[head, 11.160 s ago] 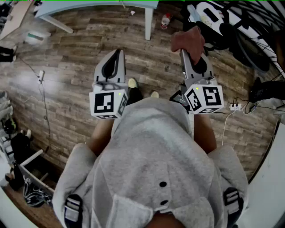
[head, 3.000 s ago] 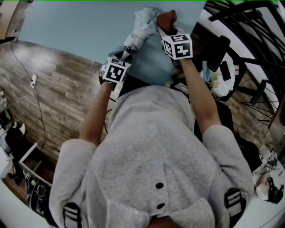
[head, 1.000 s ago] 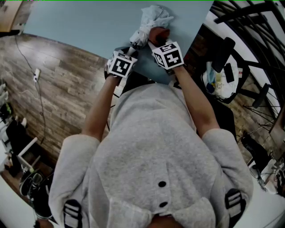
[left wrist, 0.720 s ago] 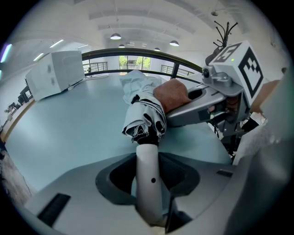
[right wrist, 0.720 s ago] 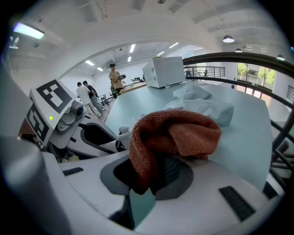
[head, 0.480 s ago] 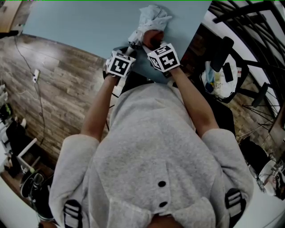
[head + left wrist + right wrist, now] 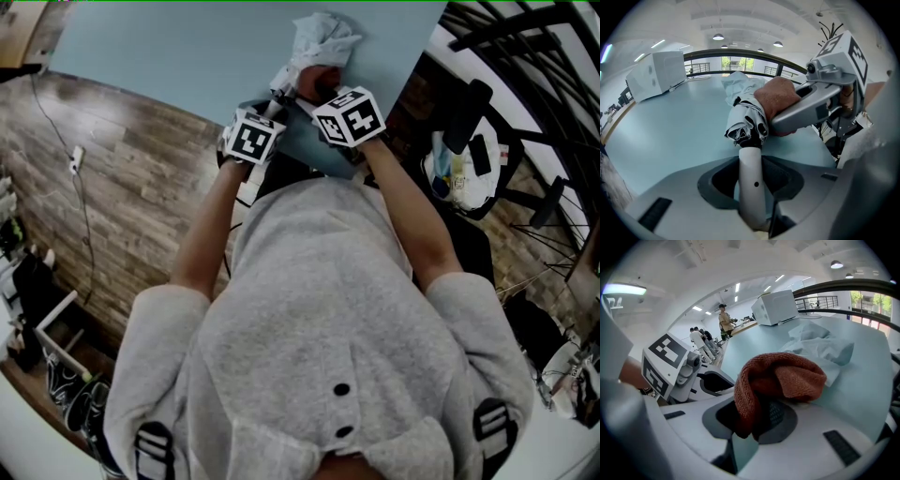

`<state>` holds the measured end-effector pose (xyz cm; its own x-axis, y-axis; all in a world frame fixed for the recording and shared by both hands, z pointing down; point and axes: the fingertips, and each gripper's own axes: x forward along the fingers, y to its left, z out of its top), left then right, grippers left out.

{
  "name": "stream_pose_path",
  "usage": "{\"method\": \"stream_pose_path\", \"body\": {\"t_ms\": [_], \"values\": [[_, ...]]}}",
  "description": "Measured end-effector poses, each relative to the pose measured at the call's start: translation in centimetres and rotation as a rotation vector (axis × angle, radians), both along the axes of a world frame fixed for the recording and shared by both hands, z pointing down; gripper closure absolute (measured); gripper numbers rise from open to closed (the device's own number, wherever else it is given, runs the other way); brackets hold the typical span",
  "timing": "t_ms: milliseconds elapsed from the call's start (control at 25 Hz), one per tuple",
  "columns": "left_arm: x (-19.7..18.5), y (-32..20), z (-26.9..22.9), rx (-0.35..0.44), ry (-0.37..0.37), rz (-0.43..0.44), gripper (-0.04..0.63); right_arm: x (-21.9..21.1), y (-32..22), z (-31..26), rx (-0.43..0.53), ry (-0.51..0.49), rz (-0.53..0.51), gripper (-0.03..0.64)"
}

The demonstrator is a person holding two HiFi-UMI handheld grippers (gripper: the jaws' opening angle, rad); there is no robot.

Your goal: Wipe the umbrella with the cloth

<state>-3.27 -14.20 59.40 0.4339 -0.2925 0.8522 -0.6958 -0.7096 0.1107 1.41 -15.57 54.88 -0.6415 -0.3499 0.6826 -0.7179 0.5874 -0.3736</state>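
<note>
1. Right gripper [image 7: 754, 423] and its cloth [image 7: 780, 376] have slid back along the umbrella [image 7: 746, 119] toward the handle [image 7: 753, 159] versus three seconds ago.
2. Right jaws pinch the rust-coloured cloth, which is pressed on the folded fabric just beyond the handle.
3. Left gripper [image 7: 752, 187] has its jaws clamped on the white handle.
4. Umbrella lies folded on the pale blue table [image 7: 169, 56] near its edge, with the fabric end pointing away from the person.

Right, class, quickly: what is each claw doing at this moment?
Left claw: shut on the umbrella, at its handle.
Right claw: shut on the cloth, which is pressed against the umbrella.
</note>
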Motion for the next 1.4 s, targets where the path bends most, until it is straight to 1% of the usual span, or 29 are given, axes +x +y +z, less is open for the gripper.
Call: {"method": "stream_pose_path", "body": {"t_ms": [240, 360, 520, 760, 960, 1240, 1400], "values": [[-0.1, -0.2, -0.1, 0.004, -0.005, 0.002, 0.442, -1.8, -0.4, -2.0, -0.026, -0.103, -0.036, 0.537], [0.0, 0.0, -0.1, 0.000, 0.001, 0.002, 0.442, -3.1, -1.1, -3.1, -0.031, -0.170, -0.022, 0.537], [0.0, 0.0, 0.0, -0.005, 0.008, -0.003, 0.442, -3.6, -2.2, -3.4, -0.037, -0.202, 0.007, 0.537], [0.1, -0.1, 0.0, 0.006, 0.017, -0.008, 0.442, -2.2, -4.5, -4.1, -0.058, -0.280, 0.117, 0.538], [-0.1, 0.1, 0.0, -0.001, 0.016, -0.007, 0.442, -0.6, -6.2, -4.6, -0.038, -0.303, 0.204, 0.538], [0.0, 0.1, -0.1, 0.001, 0.022, -0.005, 0.442, 1.2, -7.7, -5.2, -0.018, -0.328, 0.263, 0.538], [-0.1, 0.0, -0.1, 0.004, 0.020, -0.002, 0.442, 2.3, -8.4, -5.5, -0.006, -0.329, 0.279, 0.538]]}}
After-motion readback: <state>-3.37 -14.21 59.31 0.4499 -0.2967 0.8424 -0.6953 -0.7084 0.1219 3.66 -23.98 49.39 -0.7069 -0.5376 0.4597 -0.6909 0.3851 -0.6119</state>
